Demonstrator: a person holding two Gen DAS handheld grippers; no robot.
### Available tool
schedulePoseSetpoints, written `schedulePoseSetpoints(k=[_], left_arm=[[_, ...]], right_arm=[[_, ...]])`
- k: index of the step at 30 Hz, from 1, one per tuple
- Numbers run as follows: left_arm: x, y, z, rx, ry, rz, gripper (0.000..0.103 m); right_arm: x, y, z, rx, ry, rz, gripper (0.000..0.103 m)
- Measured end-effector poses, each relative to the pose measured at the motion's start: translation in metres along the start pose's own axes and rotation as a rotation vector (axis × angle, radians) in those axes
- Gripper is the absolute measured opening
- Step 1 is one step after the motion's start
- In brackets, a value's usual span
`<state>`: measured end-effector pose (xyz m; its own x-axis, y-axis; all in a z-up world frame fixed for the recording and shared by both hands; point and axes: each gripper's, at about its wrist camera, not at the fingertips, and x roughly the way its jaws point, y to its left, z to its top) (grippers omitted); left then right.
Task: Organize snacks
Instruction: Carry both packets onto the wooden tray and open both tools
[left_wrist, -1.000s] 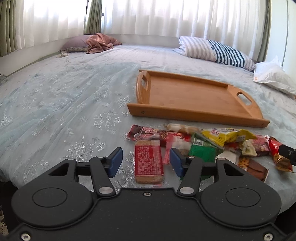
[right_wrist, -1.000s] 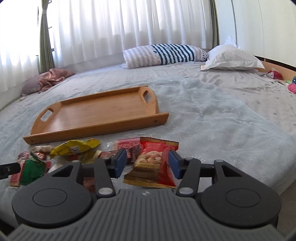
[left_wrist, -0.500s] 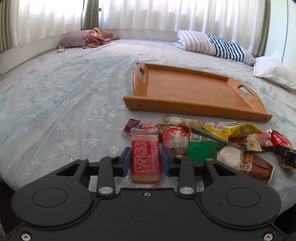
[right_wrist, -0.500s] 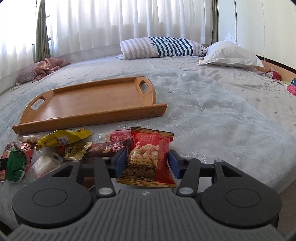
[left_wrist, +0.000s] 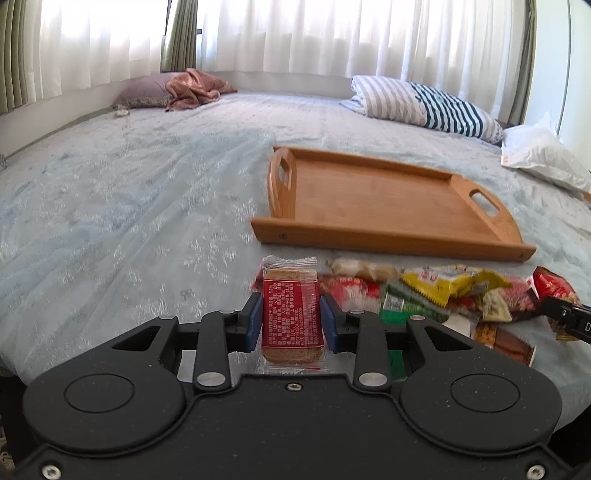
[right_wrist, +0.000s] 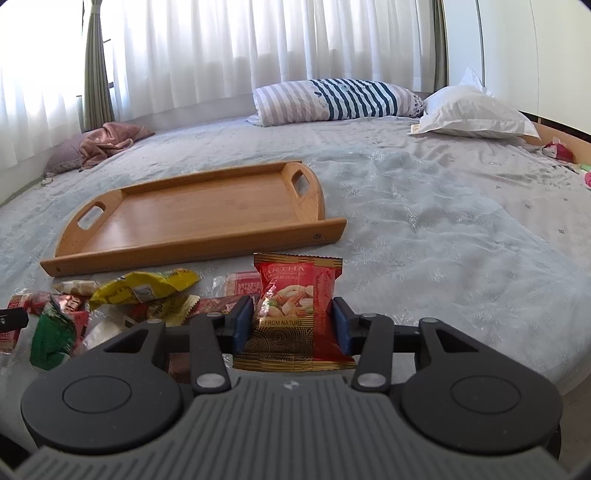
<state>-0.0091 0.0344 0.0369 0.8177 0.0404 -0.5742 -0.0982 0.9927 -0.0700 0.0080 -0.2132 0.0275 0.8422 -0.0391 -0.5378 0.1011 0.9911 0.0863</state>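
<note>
Pkt (right_wrist: 295, 314) in rt tool (right_wrist: 291, 328): "ARTHA", "FROM NATURE".

I can't read the blurred snack pile (left_wrist: 424, 295) right of my left gripper (left_wrist: 291, 317) — its lower wrappers hide behind the housing.

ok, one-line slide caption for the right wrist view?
Right hand-held gripper closing on a red nut packet, empty bamboo tray beyond the snack pile on the bed.

Red-labelled biscuit pack (left_wrist: 291, 320), red peanut bag (right_wrist: 295, 314), yellow wrapper (right_wrist: 144, 290), green packet (right_wrist: 50, 338), navy-striped pillow (right_wrist: 332, 99), snowflake-print pale blue bedspread (left_wrist: 129, 206).
</note>
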Motion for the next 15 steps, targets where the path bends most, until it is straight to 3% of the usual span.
schedulePoseSetpoints(k=[10,15], left_arm=[[0.009,0.002,0.046,-0.038,-0.019,-0.102,0.031],[0.025,-0.001,0.073,-0.081,0.032,-0.185,0.031]], right_arm=[[0.012,0.012,0.040,0.012,-0.003,0.138,0.050],[0.025,0.023,0.065,-0.025,-0.018,0.159,0.050]])
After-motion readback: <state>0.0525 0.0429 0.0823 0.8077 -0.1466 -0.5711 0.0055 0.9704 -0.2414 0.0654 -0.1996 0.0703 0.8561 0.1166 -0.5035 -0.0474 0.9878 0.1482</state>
